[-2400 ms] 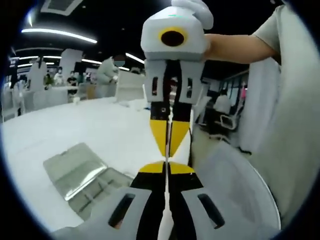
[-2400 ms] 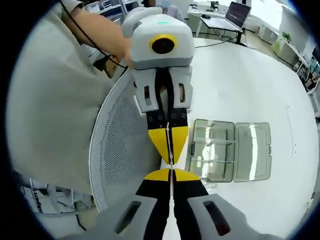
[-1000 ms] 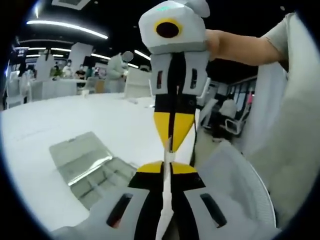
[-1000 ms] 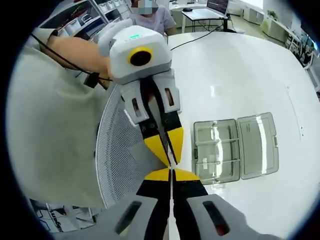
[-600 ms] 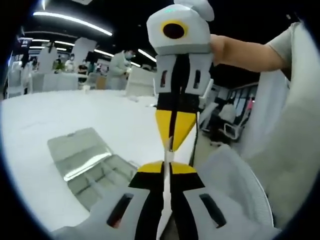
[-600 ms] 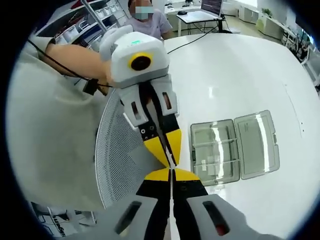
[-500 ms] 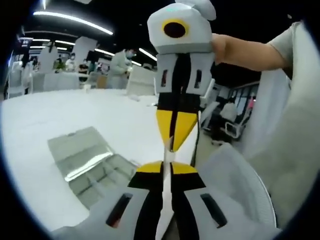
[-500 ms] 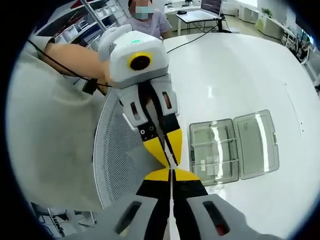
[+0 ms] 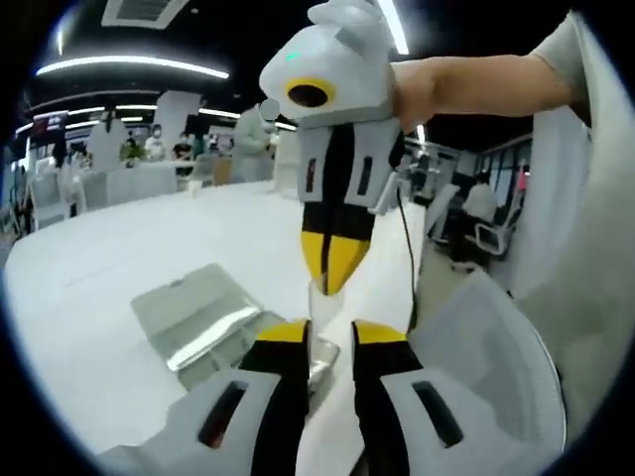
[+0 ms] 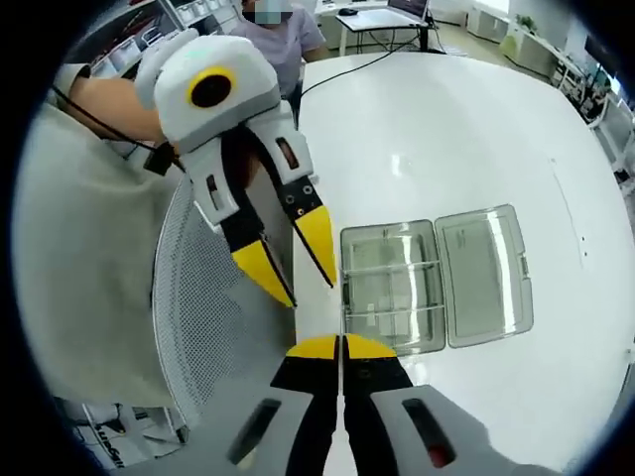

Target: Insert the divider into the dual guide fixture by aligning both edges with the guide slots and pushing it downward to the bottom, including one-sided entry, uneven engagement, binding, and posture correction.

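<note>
The left hand-held gripper [image 9: 322, 342] is standing with its jaws parted, nothing between them. The right hand-held gripper [image 10: 340, 347] is pinching a thin white divider [image 9: 319, 300] edge-on between jaws pressed tight, probably so the sheet stays flat and upright for lowering. The clear plastic box [image 10: 432, 278], the fixture with its guide slots, is lying open on the white tabletop [image 10: 476, 129], its lid folded out to the right and well apart from both tools. The divider is hanging in the air near the person's body, above a mesh chair back [image 10: 203, 327], not yet over the box
</note>
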